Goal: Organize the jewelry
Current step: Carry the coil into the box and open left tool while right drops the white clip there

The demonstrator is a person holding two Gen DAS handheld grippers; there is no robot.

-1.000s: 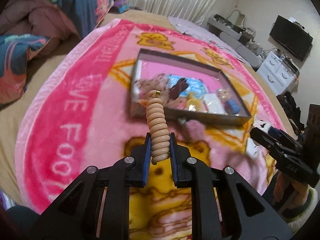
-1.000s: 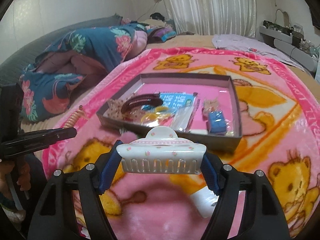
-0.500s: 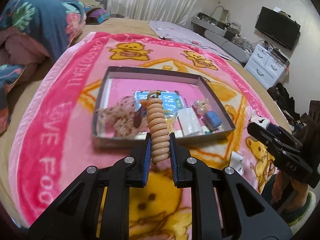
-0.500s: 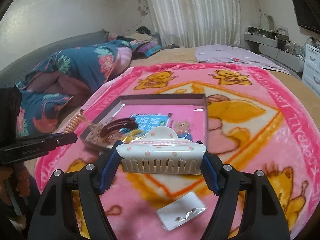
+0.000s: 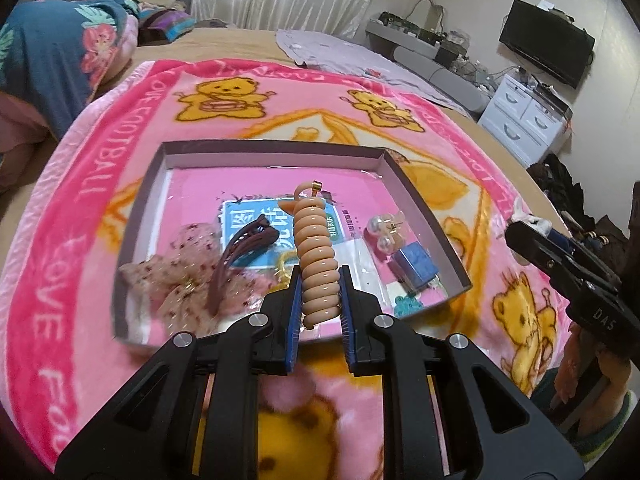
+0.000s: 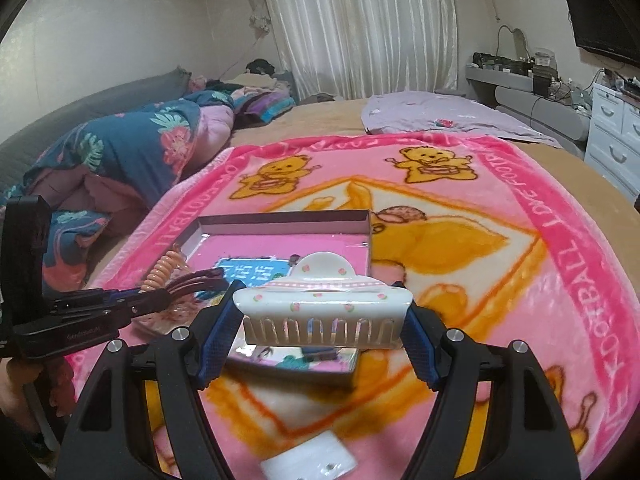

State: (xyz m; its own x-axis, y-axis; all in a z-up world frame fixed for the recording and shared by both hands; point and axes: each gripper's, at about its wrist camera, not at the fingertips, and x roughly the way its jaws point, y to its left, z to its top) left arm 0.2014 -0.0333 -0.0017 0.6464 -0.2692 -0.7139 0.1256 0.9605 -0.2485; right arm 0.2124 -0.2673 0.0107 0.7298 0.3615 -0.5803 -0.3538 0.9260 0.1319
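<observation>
My left gripper (image 5: pixel 319 296) is shut on a peach spiral hair tie (image 5: pixel 314 248) that stands up between its blue pads, over the near edge of the shallow grey box (image 5: pixel 276 147). The box holds a brown hair clip (image 5: pixel 240 254), a dotted sheer bow (image 5: pixel 188 276), a blue printed card (image 5: pixel 244 224), pearl earrings (image 5: pixel 382 232) and a small blue box (image 5: pixel 416 262). My right gripper (image 6: pixel 322 316) is shut on a white floral claw clip (image 6: pixel 324 300), held across its width, above the box's near right part (image 6: pixel 360 216). In the right wrist view, the left gripper (image 6: pixel 158 298) comes in from the left.
The box lies on a pink bear-print blanket (image 5: pixel 92 184) spread over a bed. A small white earring card (image 6: pixel 310 458) lies on the blanket in front of the right gripper. A folded floral quilt (image 6: pixel 132 152) lies at the left; white drawers (image 5: pixel 524 120) stand beyond the bed.
Both grippers have swung to face the box: the left now hangs over its near edge, and the right has come closer above its near right corner. Both grips are unchanged.
</observation>
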